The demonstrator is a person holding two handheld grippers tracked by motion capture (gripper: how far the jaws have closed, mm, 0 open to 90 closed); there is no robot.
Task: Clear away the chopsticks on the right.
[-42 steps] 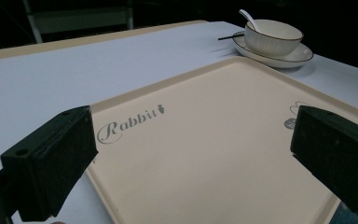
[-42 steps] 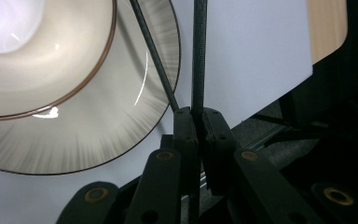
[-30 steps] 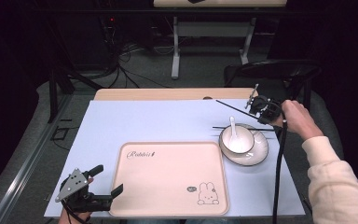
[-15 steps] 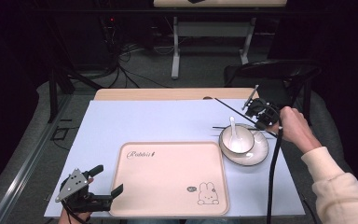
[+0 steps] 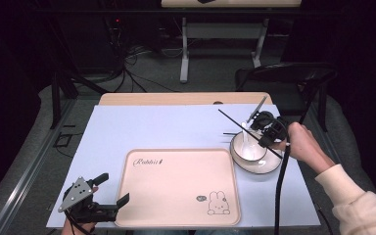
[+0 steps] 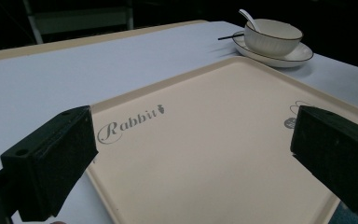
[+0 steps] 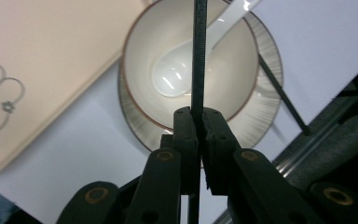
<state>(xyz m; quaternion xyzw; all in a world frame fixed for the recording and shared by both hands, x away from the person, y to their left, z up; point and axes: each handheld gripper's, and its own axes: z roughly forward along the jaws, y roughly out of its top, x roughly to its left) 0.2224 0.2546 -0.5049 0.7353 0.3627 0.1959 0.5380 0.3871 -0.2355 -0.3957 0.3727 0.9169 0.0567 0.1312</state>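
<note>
1. Right gripper (image 7: 199,122), lower centre of the right gripper view, is clamped on a thin black chopstick (image 7: 199,56).
2. The chopstick's long axis runs straight up-frame, across the white ceramic bowl (image 7: 135,56) holding a white spoon (image 7: 172,74).
3. Second black chopstick (image 7: 282,95) lies right of the bowl on the desk (image 5: 166,127).
4. Left gripper (image 5: 108,195), lower left of the high view, is wide open and empty, far off.

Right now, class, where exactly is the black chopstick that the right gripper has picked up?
In the high view the chopstick is clamped in the right gripper above the bowl, at the table's right side beside the tray.
</note>
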